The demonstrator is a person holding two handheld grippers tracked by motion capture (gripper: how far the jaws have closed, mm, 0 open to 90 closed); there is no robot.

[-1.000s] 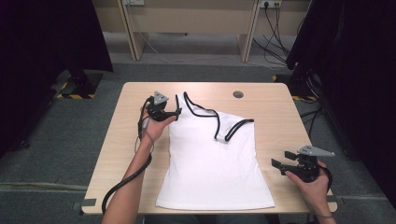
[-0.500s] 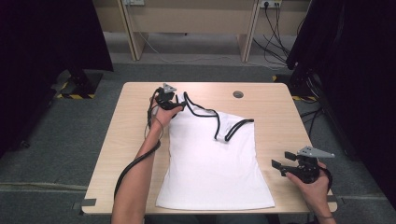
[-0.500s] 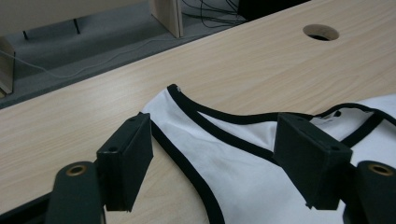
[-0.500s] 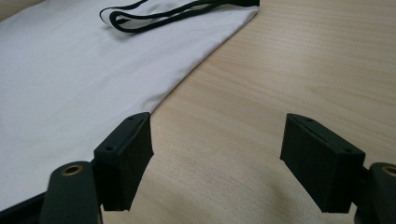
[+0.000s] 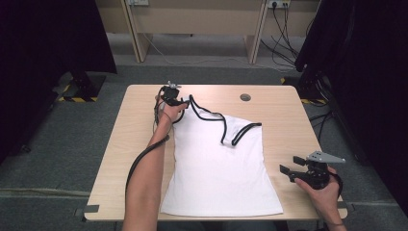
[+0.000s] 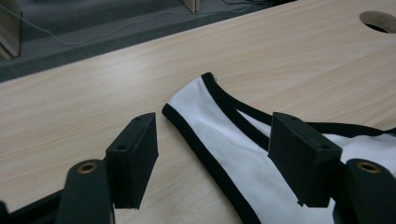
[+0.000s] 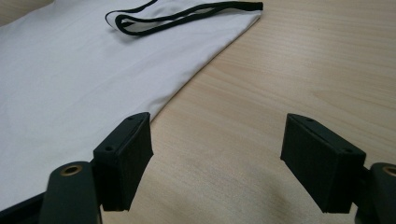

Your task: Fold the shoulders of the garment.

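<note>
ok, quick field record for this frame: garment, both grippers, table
garment: white tank top with black trim, flat on table, hem toward the person
left strap: lies on the wood between the left gripper's jaws, not pinched
left gripper: at the top's far left corner, jaws have just been closing
right gripper: open, over bare wood beside the top
table: light wood, round cable hole

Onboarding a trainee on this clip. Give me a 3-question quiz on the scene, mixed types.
1. True or false: the left gripper is clamped on the white tank top's strap.
2. Which gripper rests over bare table beside the top? A left, B right.
3. What colour is the top's trim?

Key: 1 false, its jaws stand apart around the strap end, having just been closing. 2 B, the right gripper. 3 black.
</note>
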